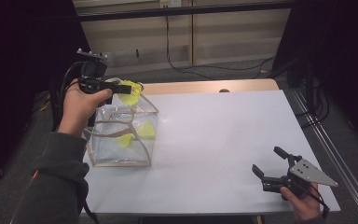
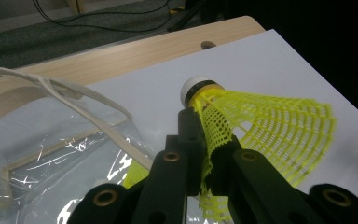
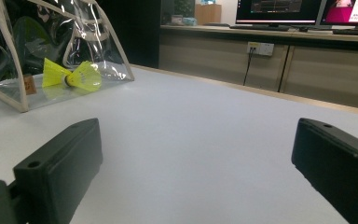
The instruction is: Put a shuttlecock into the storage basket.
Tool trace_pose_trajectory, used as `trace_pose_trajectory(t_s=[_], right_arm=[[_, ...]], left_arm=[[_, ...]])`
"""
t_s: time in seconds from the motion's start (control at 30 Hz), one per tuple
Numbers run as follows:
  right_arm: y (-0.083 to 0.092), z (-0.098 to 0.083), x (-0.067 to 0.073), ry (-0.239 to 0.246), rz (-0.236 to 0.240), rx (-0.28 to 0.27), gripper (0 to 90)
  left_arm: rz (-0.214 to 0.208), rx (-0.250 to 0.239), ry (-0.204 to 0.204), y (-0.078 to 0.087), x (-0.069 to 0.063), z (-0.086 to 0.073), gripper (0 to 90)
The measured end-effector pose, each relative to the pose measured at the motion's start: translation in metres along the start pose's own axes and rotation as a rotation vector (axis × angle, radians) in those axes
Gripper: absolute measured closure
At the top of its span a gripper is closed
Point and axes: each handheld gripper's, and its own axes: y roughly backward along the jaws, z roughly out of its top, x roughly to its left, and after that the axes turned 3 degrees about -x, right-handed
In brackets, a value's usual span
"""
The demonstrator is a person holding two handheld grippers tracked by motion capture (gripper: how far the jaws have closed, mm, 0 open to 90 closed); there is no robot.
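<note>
While the shuttlecock is held: lines are set out below.
Left gripper: jaws closed tight on the mesh skirt of a yellow shuttlecock, white cork end pointed away, as seen in the left gripper view.
Shuttlecock's place: held above the far rim of the clear bag at the left of the table, in the high view.
Right gripper: jaws spread wide, nothing between them, rested near the right edge, well apart from the bag.
Step in hand: judged as a drop into the bag.
How it is best done: the shuttlecock should be carried over the open mouth, clear of the beige straps, lowered inside, and only then released; the skirt is soft, so a snag on the jaws is to be watched for.
Bag contents: two yellow shuttlecocks are seen lying on its floor, touching cork to cork.
</note>
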Motion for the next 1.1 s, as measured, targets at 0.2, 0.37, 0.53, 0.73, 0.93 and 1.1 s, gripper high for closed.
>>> trace_pose_trajectory(t_s=[0.2,0.37,0.53,0.73,0.93,1.1], right_arm=[[0.000,0.000,0.000,0.000,0.001,-0.001,1.6],[0.000,0.000,0.000,0.002,0.000,0.000,1.6],[0.000,0.000,0.001,0.004,0.003,-0.001,1.6],[0.000,0.000,0.001,0.004,0.003,0.001,1.6],[0.000,0.000,0.001,0.004,0.002,0.002,1.6],[0.000,0.000,0.001,0.003,0.003,0.001,1.6]], left_arm=[[0.012,0.002,-0.002,0.003,0.003,-0.001,87.3],[0.016,-0.001,0.009,0.006,0.005,-0.002,87.3],[0.025,0.002,0.013,0.011,0.009,-0.004,87.3],[0.038,0.005,0.021,0.014,0.013,-0.006,87.3],[0.043,0.000,0.029,0.017,0.017,-0.008,87.3],[0.053,0.001,0.036,0.019,0.020,-0.009,87.3]])
